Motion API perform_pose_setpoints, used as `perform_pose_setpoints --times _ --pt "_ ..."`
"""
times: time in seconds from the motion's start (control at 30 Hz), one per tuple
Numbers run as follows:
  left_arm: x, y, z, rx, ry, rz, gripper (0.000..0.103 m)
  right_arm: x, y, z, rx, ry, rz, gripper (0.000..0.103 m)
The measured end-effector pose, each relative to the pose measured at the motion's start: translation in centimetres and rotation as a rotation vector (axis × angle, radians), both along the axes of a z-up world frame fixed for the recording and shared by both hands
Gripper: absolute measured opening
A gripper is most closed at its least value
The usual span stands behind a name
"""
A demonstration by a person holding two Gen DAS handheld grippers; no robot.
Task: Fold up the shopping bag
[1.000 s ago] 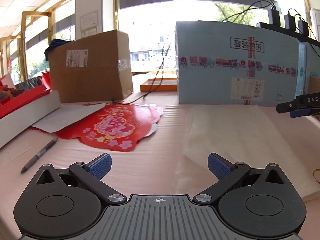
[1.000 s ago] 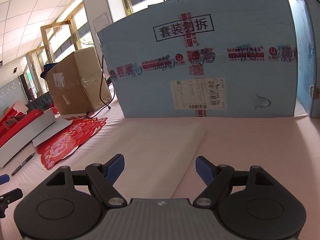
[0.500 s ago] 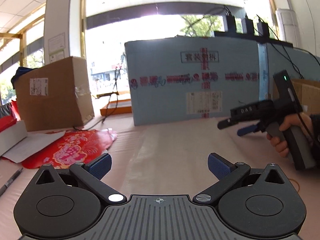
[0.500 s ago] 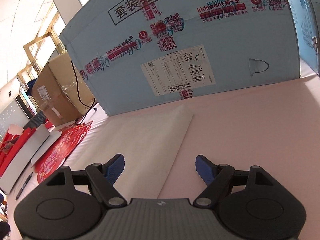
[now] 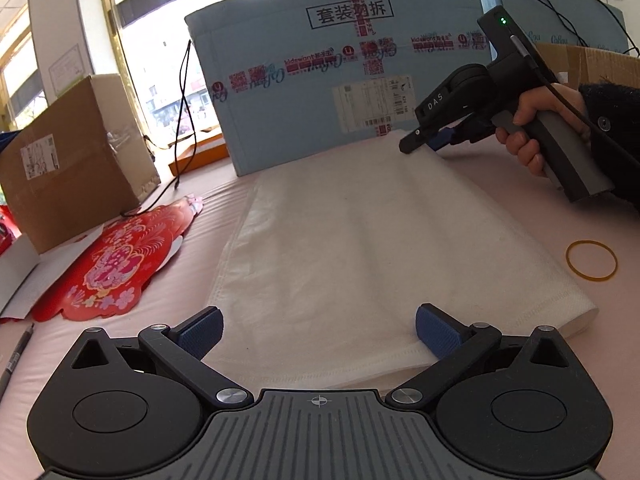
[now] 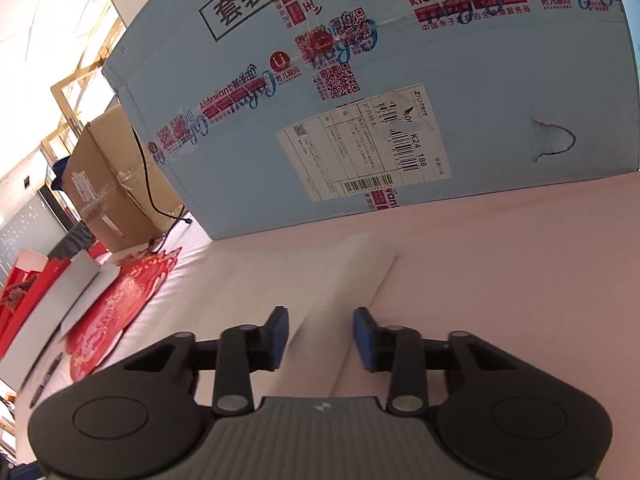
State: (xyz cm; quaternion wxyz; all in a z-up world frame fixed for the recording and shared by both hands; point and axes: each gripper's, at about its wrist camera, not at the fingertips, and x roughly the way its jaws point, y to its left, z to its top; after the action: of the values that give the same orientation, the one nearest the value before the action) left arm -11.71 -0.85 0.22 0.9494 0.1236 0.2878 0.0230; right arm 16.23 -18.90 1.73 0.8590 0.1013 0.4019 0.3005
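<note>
A white shopping bag (image 5: 360, 240) lies flat on the pink table. My left gripper (image 5: 318, 330) hovers open over the bag's near edge, with nothing between its blue pads (image 5: 200, 330). A hand (image 5: 536, 128) holds my right gripper (image 5: 420, 142) at the bag's far right corner. In the right wrist view the jaws of the right gripper (image 6: 320, 334) are closing, with a narrow strip of the bag (image 6: 352, 280) between them. A gap still shows on each side of the strip.
A large blue box (image 5: 340, 80) stands right behind the bag. A brown carton (image 5: 72, 160), a red paper decoration (image 5: 116, 272) and a pen (image 5: 14, 356) lie to the left. A yellow rubber band (image 5: 591, 260) rests to the right of the bag.
The right jaws have narrowed from wide open around the bag's far corner. Both grippers have dropped closer to the bag and rolled; the left now sits over its near edge.
</note>
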Motion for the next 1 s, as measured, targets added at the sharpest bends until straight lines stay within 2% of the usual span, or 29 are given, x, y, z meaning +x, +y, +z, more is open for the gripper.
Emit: perform_pose_setpoints --times 0.13,0.23,0.33,0.47,0.53,0.67,0.77,0.83,0.93,1.0 --pt "0.0 -0.3 0.2 0.017 -0.009 0.003 0.103 -0.3 -0.6 0.3 -0.007 0.004 -0.018 0.009" --pt "-0.4 -1.3 0.8 0.043 -0.053 -0.014 0.103 -1.0 -1.5 1.0 -0.021 -0.012 -0.054 0.007" --pt "-1.2 -2.6 2.0 -0.007 -0.110 -0.104 0.103 -2.1 -2.5 2.0 -0.045 -0.051 -0.087 0.007" --pt "-2.2 -5.3 3.1 -0.106 -0.165 -0.312 0.103 -3.6 -4.3 3.2 -0.039 -0.080 -0.109 0.007" --pt "-2.2 -6.6 2.9 -0.136 -0.146 -0.384 0.103 -4.5 -5.1 3.6 -0.041 -0.096 -0.111 0.007" --pt "-2.1 -9.2 1.6 -0.098 -0.086 -0.467 0.103 -7.0 -7.1 4.5 -0.074 -0.129 -0.151 0.007" --pt "-2.3 -9.6 1.1 -0.096 -0.061 -0.482 0.103 -9.2 -8.9 5.1 -0.095 -0.146 -0.205 0.007" --pt "-2.3 -8.9 1.3 -0.128 -0.061 -0.475 0.103 -10.6 -10.2 5.5 -0.110 -0.158 -0.241 0.007" --pt "-1.9 -5.8 2.3 -0.280 -0.074 -0.380 0.103 -12.3 -12.4 5.9 -0.114 -0.151 -0.299 0.007" --pt "-1.5 -3.0 2.8 -0.376 -0.088 -0.249 0.103 -13.4 -13.9 6.0 -0.118 -0.146 -0.346 0.007"
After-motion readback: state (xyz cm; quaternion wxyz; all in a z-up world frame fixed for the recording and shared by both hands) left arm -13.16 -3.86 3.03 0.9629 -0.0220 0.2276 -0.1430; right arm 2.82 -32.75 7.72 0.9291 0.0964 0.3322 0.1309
